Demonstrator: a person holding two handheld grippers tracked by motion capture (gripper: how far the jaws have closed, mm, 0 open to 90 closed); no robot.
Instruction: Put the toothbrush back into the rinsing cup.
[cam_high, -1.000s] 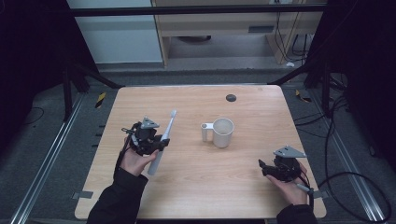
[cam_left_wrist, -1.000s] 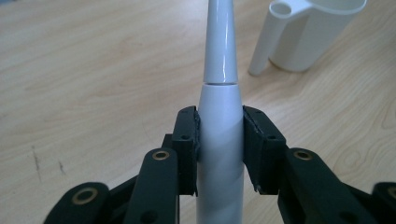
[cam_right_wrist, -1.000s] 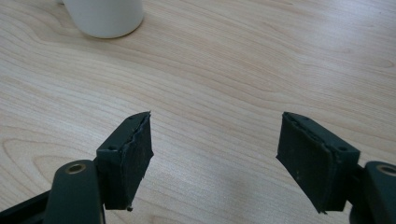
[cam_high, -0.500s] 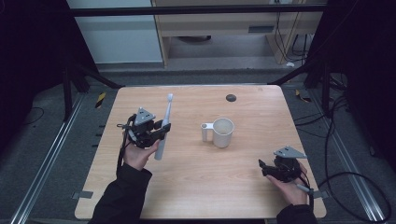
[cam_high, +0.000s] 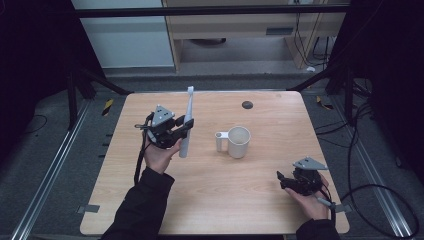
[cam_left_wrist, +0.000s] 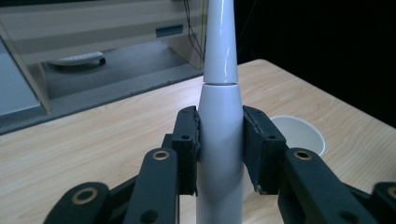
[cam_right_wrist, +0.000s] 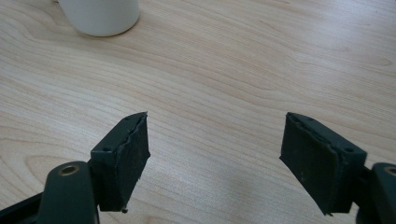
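Toothbrush in left hand-held gripper

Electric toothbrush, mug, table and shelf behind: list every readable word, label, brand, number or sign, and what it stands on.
None can be read.
Electric toothbrush, clamped in the left gripper: plain white, no print.
Mug: plain white, no print.
Grey label plate on the shelf unit behind the table: too blurred to read.
Yellow and black striped tape on the floor: a marking, no words.
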